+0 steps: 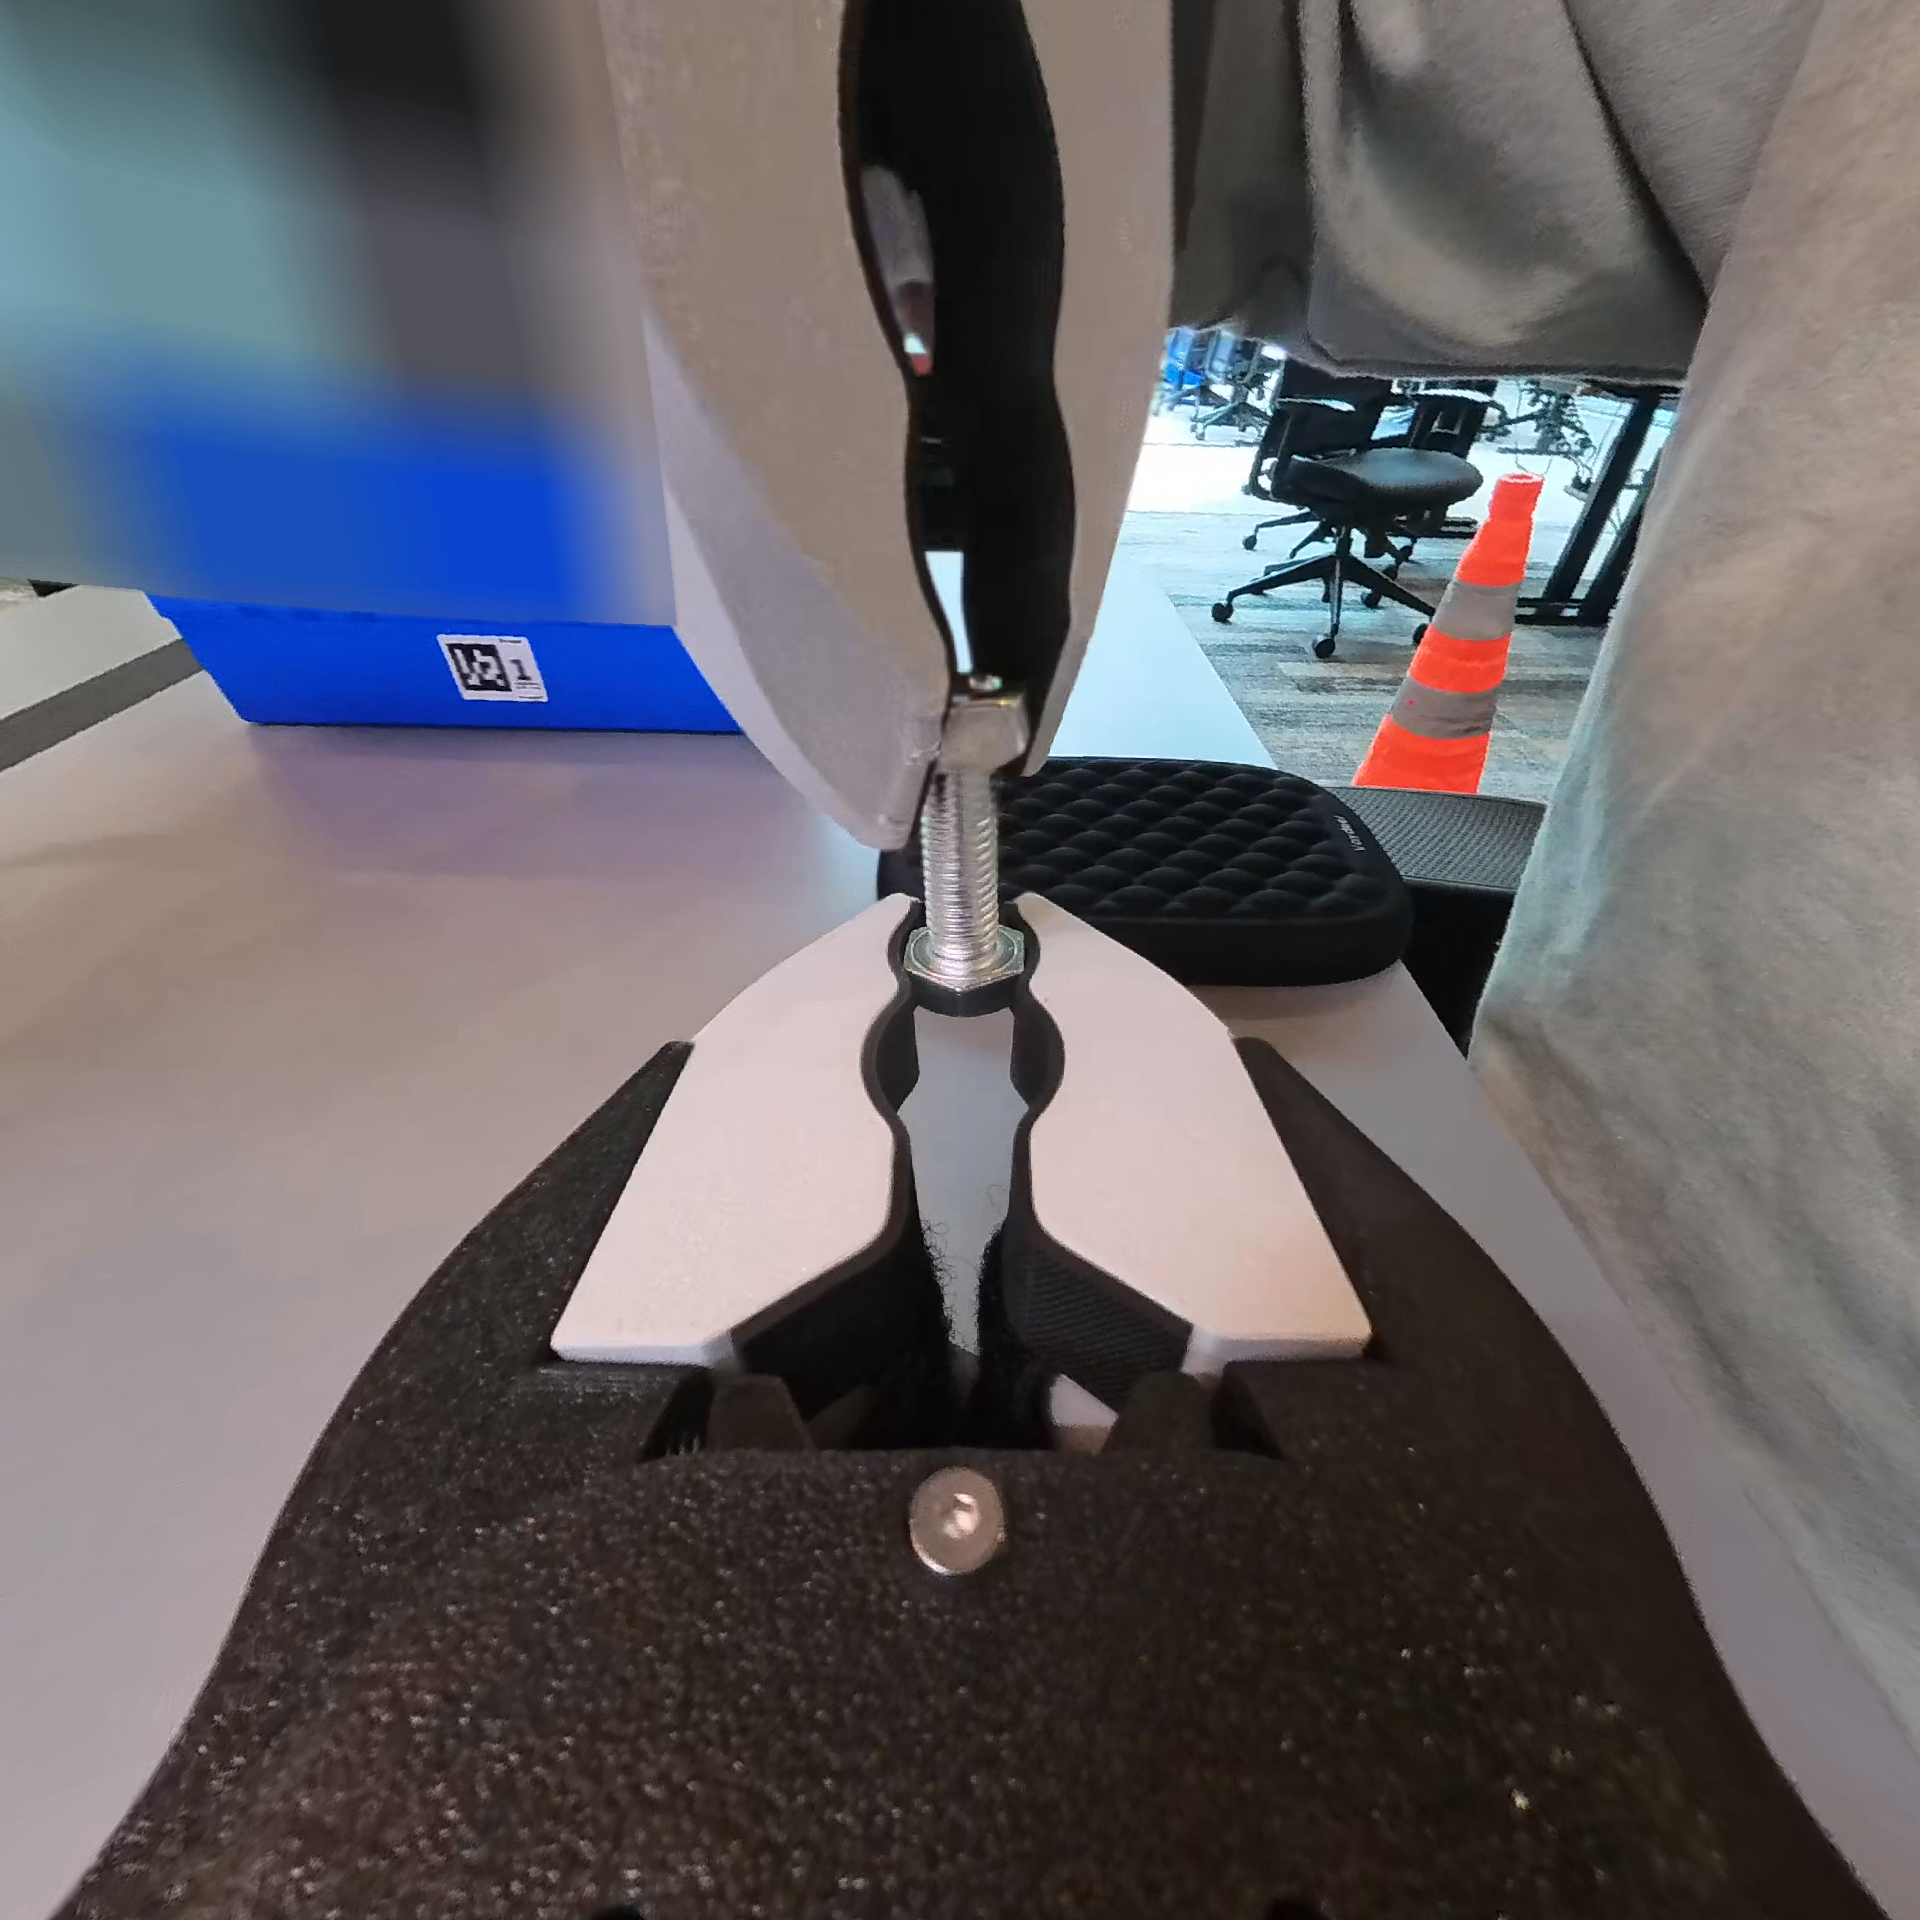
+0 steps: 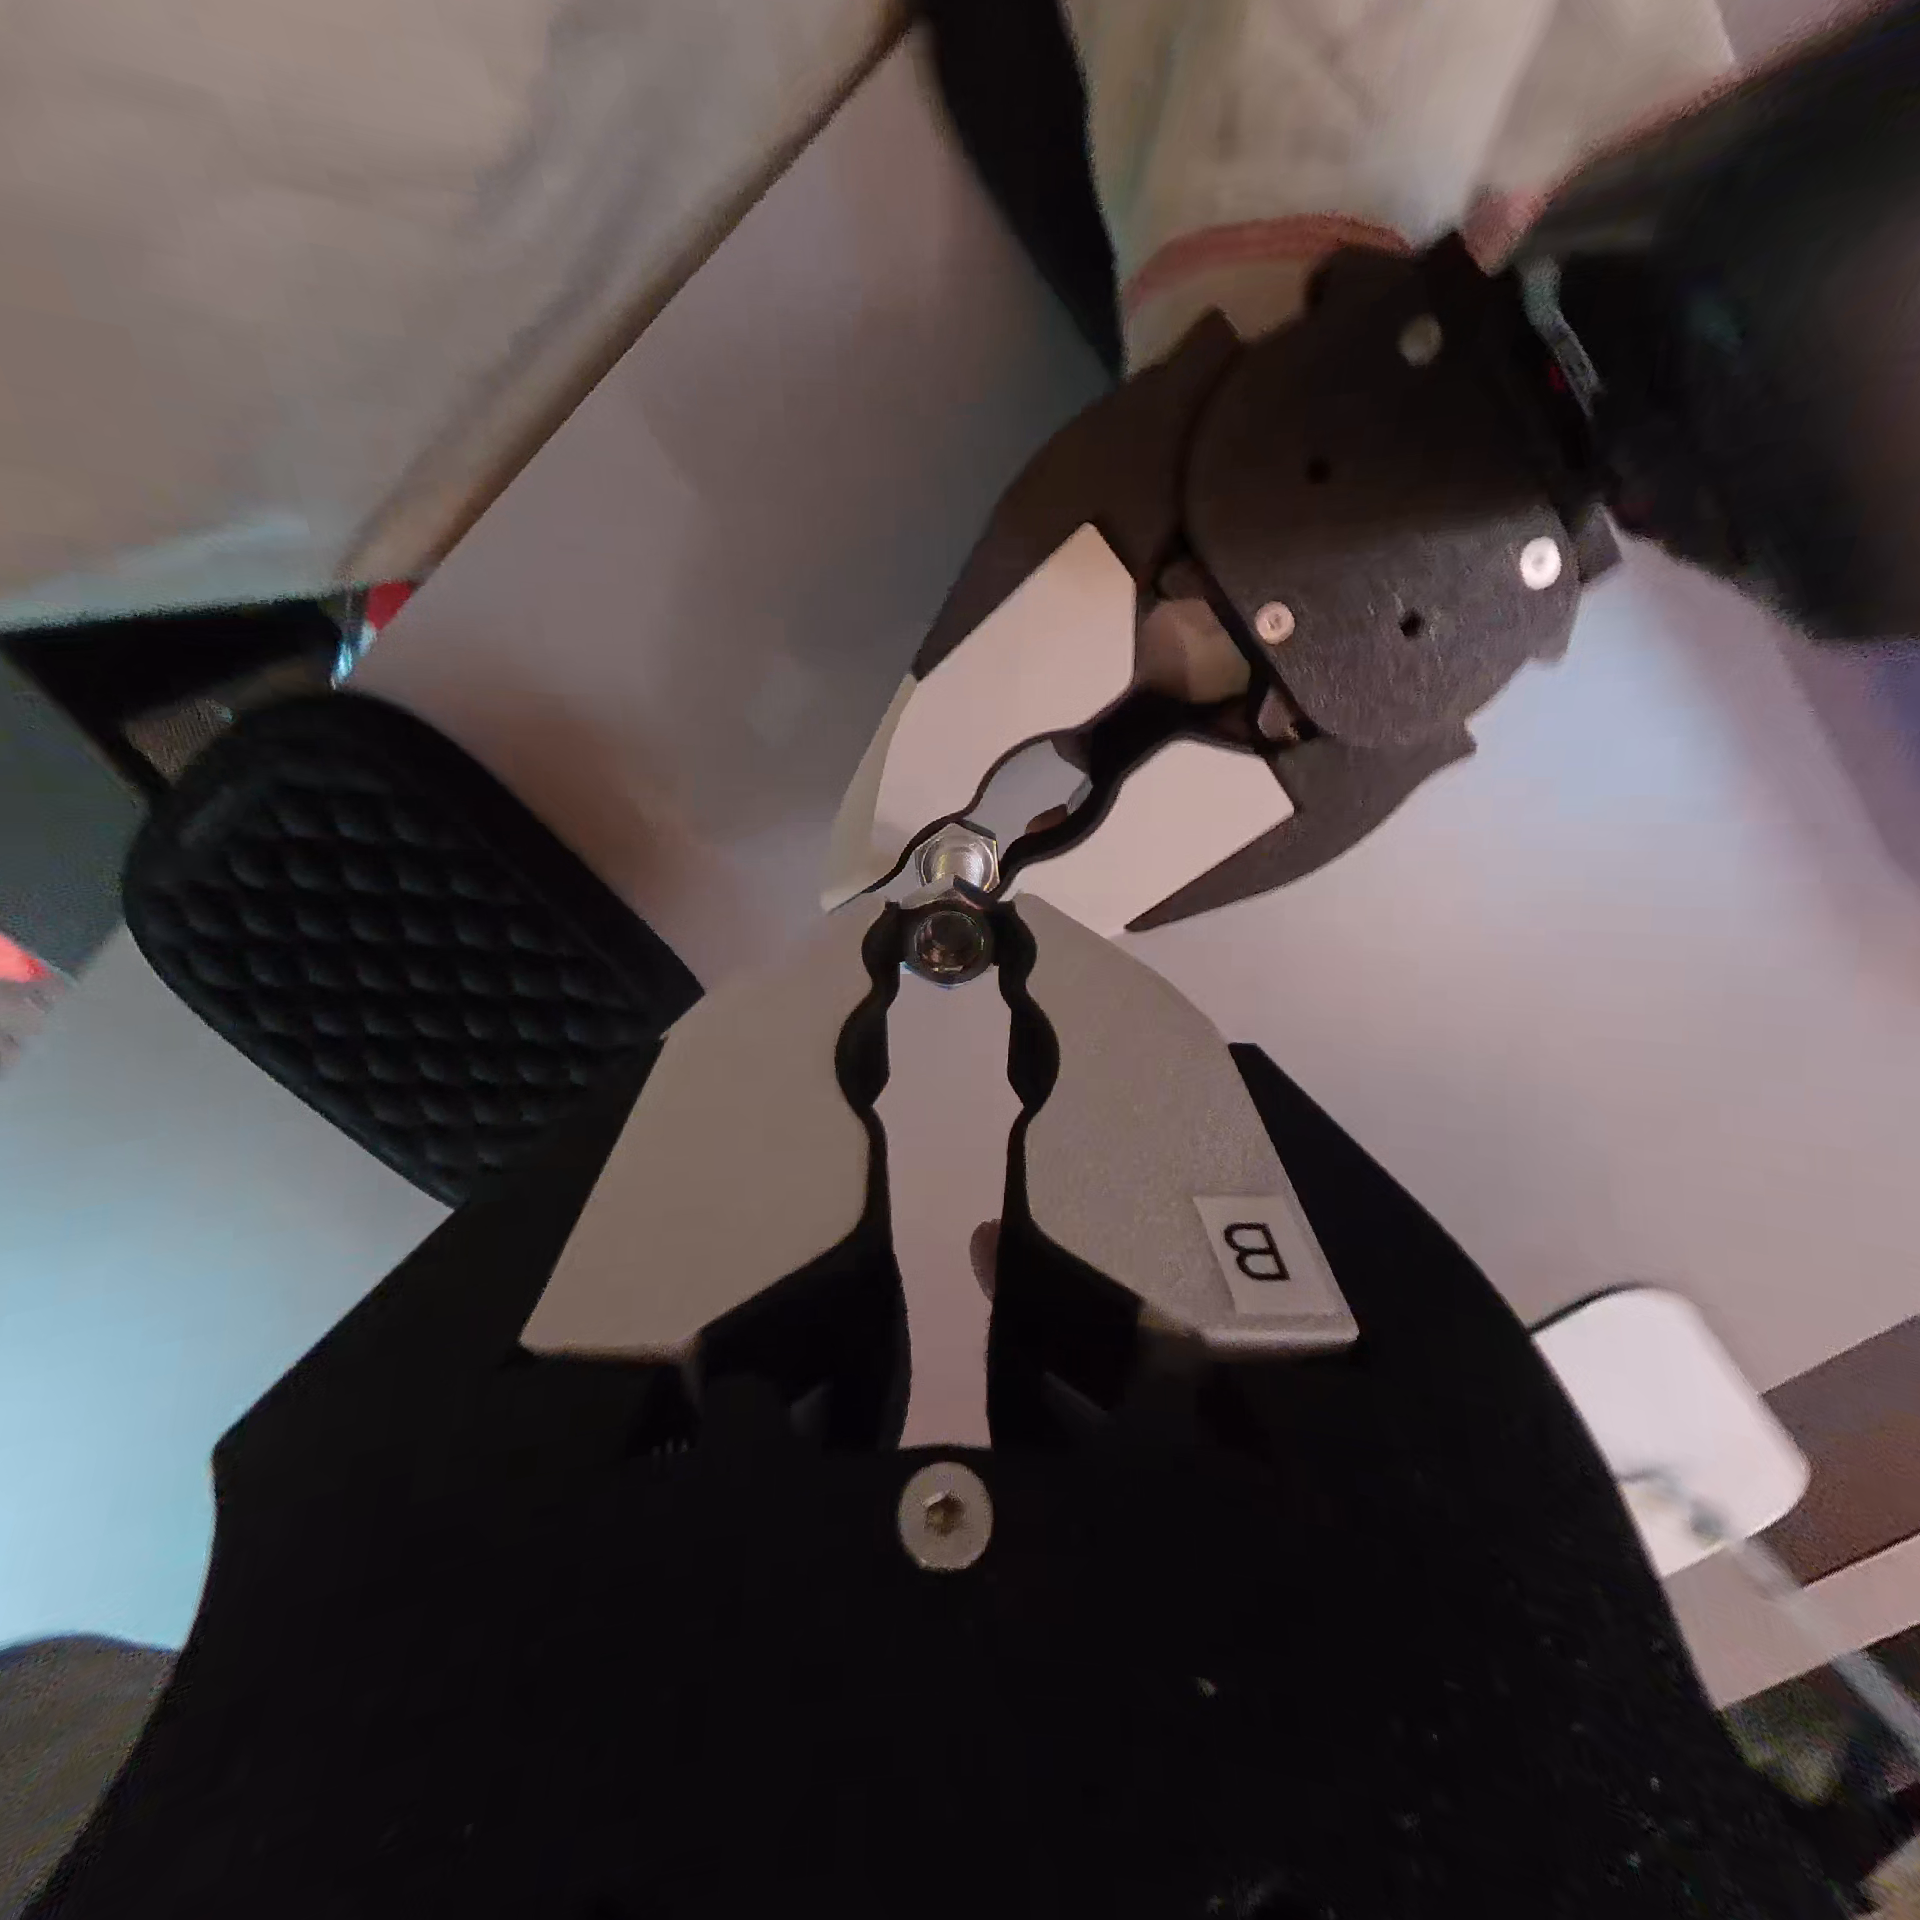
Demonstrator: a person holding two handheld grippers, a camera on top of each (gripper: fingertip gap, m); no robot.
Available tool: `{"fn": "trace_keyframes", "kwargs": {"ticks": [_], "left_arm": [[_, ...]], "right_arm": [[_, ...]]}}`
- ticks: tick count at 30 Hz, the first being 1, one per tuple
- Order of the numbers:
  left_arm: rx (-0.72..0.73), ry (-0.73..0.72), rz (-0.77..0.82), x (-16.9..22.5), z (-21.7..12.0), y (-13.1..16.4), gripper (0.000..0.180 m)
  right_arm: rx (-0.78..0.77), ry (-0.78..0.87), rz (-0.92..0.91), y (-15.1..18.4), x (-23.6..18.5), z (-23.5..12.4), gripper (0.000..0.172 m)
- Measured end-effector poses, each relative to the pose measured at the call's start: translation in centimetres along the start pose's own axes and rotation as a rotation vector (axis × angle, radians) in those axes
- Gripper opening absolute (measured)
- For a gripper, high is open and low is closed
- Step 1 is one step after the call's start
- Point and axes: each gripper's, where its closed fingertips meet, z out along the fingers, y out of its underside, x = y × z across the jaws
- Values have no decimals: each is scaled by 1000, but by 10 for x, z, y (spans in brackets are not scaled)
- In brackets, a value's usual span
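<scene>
- where our left gripper (image 1: 964, 971) reaches out low over the table (image 1: 416, 987), its two fingertips are clamped on a silver hex nut (image 1: 966, 961), both black pads pressing its flats.
- a silver threaded bolt (image 1: 958, 862) stands upright out of that nut, its shaft bare between the two grippers.
- at the top of the bolt, our right gripper (image 1: 982, 722) comes down from above and pinches the hex head (image 1: 985, 725) between its fingertips.
- from the right wrist view we look straight down the bolt: our right gripper (image 2: 945, 940) grips the head (image 2: 943, 943), and the left gripper (image 2: 956, 868) comes in from the upper right, closed on the nut (image 2: 954, 854).
- just beyond the bolt, a black quilted pad (image 1: 1195, 862) lies at the table's edge.
- farther left on the table sits a blue bin (image 1: 416, 675) with a small printed marker on its wall.
- beside us on the right hangs a person's grey garment (image 1: 1714, 935).
- well beyond the table, an orange cone (image 1: 1455, 665) and a black office chair (image 1: 1371, 499) stand on the floor.
</scene>
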Motion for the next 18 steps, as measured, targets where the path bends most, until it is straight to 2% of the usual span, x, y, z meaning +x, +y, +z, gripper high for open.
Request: {"fn": "trace_keyframes", "kwargs": {"ticks": [1,5,8,9,11,13,16,18], "left_arm": [[3,-8,-4,-1,0,0,13],[6,-25,-9,-3,-1,-1,13],[-14,-17,9,-1,1,2,13],[-9,-14,5,-1,1,1,13],[5,-13,-4,-2,0,-1,13],[1,-5,-1,0,0,0,13],[-3,11,5,2,1,0,13],[-2,20,4,3,0,0,13]], "right_arm": [[-10,18,81,1,1,0,18],[-71,95,550,3,2,-1,18],[-100,137,567,4,-1,1,18],[-101,149,546,4,-1,0,18],[-67,144,442,0,1,-5,32],[12,115,243,-10,0,-12,46],[86,102,-106,-16,-4,-19,44],[100,83,-249,-14,-5,-18,43]]}}
